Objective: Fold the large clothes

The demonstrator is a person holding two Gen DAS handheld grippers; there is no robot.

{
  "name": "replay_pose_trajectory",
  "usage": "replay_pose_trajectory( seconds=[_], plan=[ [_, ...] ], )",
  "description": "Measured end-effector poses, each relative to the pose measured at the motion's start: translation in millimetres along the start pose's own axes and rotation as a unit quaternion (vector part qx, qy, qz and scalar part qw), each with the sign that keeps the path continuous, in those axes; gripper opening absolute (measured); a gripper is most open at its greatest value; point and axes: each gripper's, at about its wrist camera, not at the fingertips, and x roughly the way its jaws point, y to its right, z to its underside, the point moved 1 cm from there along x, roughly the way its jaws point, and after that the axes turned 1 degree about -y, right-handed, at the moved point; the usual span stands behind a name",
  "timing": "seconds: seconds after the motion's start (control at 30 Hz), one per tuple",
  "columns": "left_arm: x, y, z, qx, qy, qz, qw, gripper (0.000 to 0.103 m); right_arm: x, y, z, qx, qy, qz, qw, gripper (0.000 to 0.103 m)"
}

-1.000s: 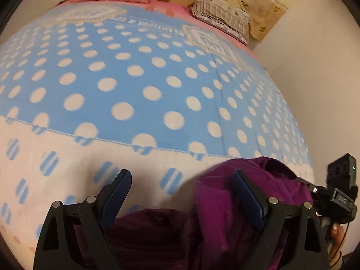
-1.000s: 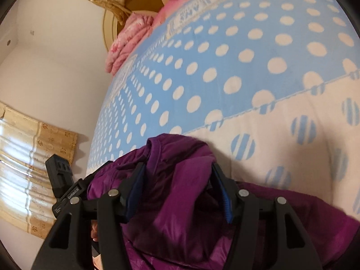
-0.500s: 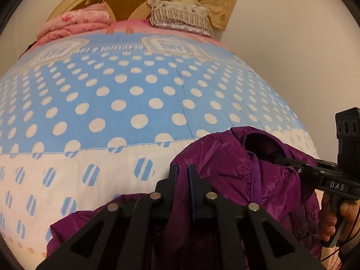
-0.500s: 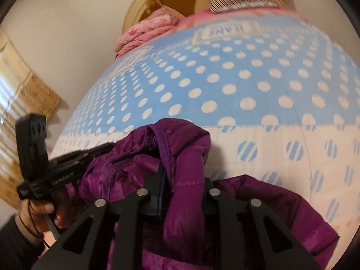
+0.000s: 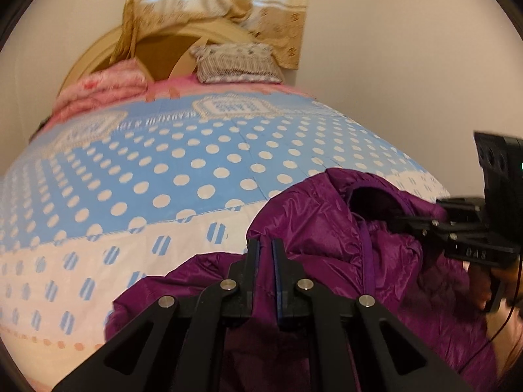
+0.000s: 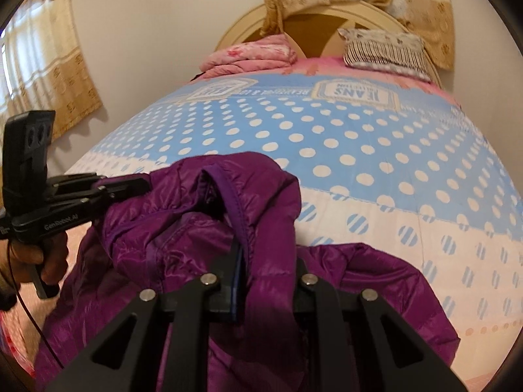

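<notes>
From my remote station I record a purple puffer jacket (image 5: 320,235) bunched at the near edge of the bed (image 5: 163,176), resting on the white striped-dot band of the bedspread, with the blue polka-dot field beyond it. The left gripper (image 5: 265,251) has its fingers pressed nearly together, pinching a thin fold of the jacket that rises directly in front of and to the right of the fingertips; a narrow slit remains between the blue pads. In the right wrist view the jacket (image 6: 202,228) is heaped across the lower centre, and the right gripper (image 6: 261,258) is clamped on a thick ridge of the fabric near the darker purple binding, which drapes over and hides the right-hand finger. Each camera shows the other unit: the right gripper enters the left view from the right edge, its tips buried in the jacket's collar opening; the left gripper enters the right view from the left edge, its tips touching the jacket's upper left side. At the head of the bed I note a folded pink quilt (image 6: 251,55) and a striped pillow (image 6: 385,49) against a rounded headboard (image 5: 163,45).
</notes>
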Motion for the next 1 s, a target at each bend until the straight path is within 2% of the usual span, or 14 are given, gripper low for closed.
replay_pose_trajectory(
  seconds=[0.13,0.3,0.53,0.6,0.67,0.77,0.83,0.87,0.9,0.97,1.0],
  plan=[
    [-22,19,17,0.054,0.027,-0.013,0.9981,0.006,-13,-12,14,-0.032,0.007,0.007,0.999,0.021],
    [-33,39,45,0.106,0.024,-0.027,0.9937,0.006,-20,-18,33,-0.051,0.0,0.011,0.999,0.021],
    [-48,46,72,0.124,0.003,-0.03,0.9919,0.007,-32,-21,54,-0.057,-0.017,0.007,0.998,0.022],
    [-56,49,79,0.13,-0.002,-0.041,0.9907,0.007,-36,-20,62,-0.055,-0.031,-0.001,0.998,0.025],
    [-72,49,85,0.13,-0.003,-0.033,0.991,0.008,-43,-19,74,-0.057,-0.044,-0.01,0.997,0.027],
    [-96,46,91,0.136,0.011,-0.043,0.9897,0.009,-57,-12,89,-0.052,-0.049,-0.027,0.997,0.04],
    [-104,37,90,0.128,0.018,-0.06,0.9898,0.017,-74,-2,99,-0.036,-0.041,-0.043,0.998,0.044],
    [-107,31,88,0.118,0.023,-0.067,0.9905,0.029,-80,2,101,-0.027,-0.035,-0.045,0.998,0.046],
    [-109,23,82,0.101,0.035,-0.083,0.9908,0.05,-84,6,100,-0.015,-0.029,-0.043,0.999,0.046],
    [-108,12,68,0.065,0.06,-0.108,0.9902,0.077,-92,24,89,0.048,-0.003,-0.068,0.997,0.049],
    [-106,5,60,0.036,0.074,-0.114,0.9901,0.08,-94,31,83,0.078,0.008,-0.08,0.994,0.058]
  ],
)
